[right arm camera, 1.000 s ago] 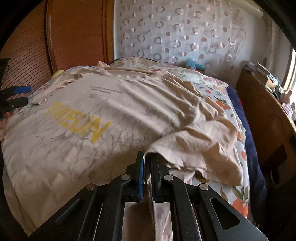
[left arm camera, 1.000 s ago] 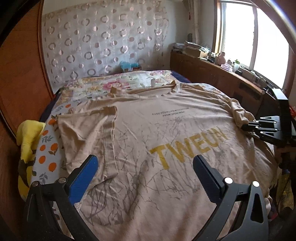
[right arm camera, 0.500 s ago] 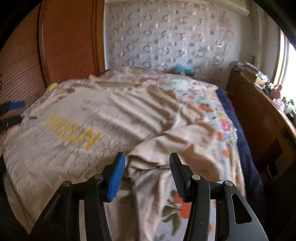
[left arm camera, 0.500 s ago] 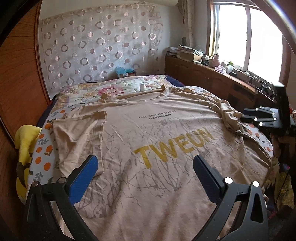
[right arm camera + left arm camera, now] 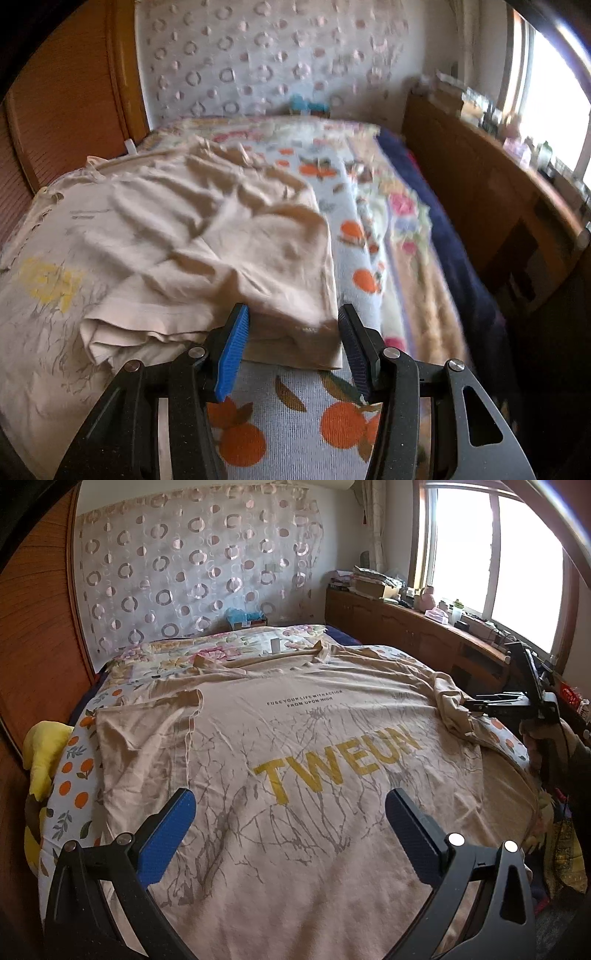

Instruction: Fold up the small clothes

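**Shirt Flat on Bed, One Sleeve Bunched**

Starting at 9 o'clock in the left wrist view: yellow soft toy (image 5: 40, 753) squashed at the bed's edge, beside the orange-print blanket (image 5: 74, 775). Next to that, the shirt's left sleeve (image 5: 144, 738) lying flat and spread out.

In the middle: big tan T-shirt (image 5: 314, 775) spread face up across the bed, yellow letters showing. Low down, at 6 o'clock, the left gripper (image 5: 290, 823) hanging over the shirt's bottom part, jaws wide apart, nothing between them.

Over at 3 o'clock: the right sleeve (image 5: 236, 266) folded in on itself, all lumpy. Right gripper (image 5: 293, 336) close to it, jaws partly apart after just letting go, not pinching. Sleeve edge lying between the blue pads (image 5: 232, 350) in the right wrist view, but loose.

What could go wrong, as a guess:

- Lumpy right sleeve left as is, so a bumpy, crooked fold later.
- Grabbing too deep and pinching the blanket along with the shirt, so both lift together.
- Pulling one side harder than the other, so the flat shirt slides and wrinkles.
- Catching only the top layer of cloth, so the shirt opens up instead of folding.
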Tool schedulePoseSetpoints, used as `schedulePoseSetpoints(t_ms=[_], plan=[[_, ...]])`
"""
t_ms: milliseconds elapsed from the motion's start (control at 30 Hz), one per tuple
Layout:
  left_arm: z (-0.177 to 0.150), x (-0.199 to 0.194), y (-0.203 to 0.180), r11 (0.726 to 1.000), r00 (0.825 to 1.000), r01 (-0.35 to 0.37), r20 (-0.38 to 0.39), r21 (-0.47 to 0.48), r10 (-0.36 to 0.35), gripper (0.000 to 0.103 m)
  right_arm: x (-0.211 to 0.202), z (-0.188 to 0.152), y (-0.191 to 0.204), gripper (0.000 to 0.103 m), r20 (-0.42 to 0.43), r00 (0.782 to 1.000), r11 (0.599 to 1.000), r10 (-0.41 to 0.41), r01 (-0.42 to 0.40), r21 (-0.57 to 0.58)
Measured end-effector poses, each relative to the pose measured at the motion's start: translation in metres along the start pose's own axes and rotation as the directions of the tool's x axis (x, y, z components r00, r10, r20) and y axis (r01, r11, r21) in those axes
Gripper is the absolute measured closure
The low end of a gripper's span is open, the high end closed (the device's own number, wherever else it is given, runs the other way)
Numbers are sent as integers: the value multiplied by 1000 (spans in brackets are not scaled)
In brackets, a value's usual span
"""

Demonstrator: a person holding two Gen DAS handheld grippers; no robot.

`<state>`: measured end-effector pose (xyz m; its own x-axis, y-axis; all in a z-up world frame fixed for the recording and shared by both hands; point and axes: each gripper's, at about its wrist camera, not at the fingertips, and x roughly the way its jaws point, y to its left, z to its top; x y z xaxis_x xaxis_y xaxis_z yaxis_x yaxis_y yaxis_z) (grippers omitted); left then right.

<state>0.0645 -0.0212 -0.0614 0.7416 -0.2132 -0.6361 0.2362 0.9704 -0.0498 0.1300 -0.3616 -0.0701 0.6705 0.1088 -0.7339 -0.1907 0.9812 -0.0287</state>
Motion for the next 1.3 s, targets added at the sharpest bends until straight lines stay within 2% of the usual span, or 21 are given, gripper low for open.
schedulePoseSetpoints(t_ms=[200,267,300,333,433,700,867,967,1000,1033,1100,1167,1300], plan=[[0,0,0,1000,1000,1,0,0,-1,0,10,8,-5,52,-20,1000,1000,17,-17,-11],[0,0,0,1000,1000,1,0,-1,-1,0,11,11,-2,73,-21,998,998,53,-53,-30],[0,-1,0,1000,1000,1,1,0,-1,0,14,12,-3,89,-24,998,998,55,-56,-38],[0,-1,0,1000,1000,-1,1,-1,1,0,15,15,-1,98,-28,998,997,54,-55,-49],[-2,-2,1,1000,1000,-2,7,-6,2,0,8,28,15,98,4,995,991,96,-96,-93],[-4,-7,6,1000,1000,-9,11,-18,9,0,3,81,89,99,70,975,952,211,-188,-242],[-3,-10,11,999,1000,-9,13,-30,10,0,10,106,124,99,73,955,928,288,-259,-269],[-3,-10,13,999,1000,-7,14,-39,7,0,14,116,129,99,100,954,934,284,-251,-255],[-3,-10,13,999,1000,-6,14,-40,7,0,15,118,129,94,105,959,940,265,-232,-251],[-3,-10,14,999,1000,-6,15,-41,6,0,15,118,127,79,112,962,944,249,-216,-249],[-4,-10,13,999,1000,-4,15,-43,5,0,12,110,121,62,131,961,950,243,-209,-233],[-4,-10,13,999,1000,0,16,-41,1,0,10,98,114,60,125,964,954,233,-201,-222],[-3,-8,9,999,1000,7,15,-35,-6,0,10,69,107,59,96,984,963,148,-121,-240]])
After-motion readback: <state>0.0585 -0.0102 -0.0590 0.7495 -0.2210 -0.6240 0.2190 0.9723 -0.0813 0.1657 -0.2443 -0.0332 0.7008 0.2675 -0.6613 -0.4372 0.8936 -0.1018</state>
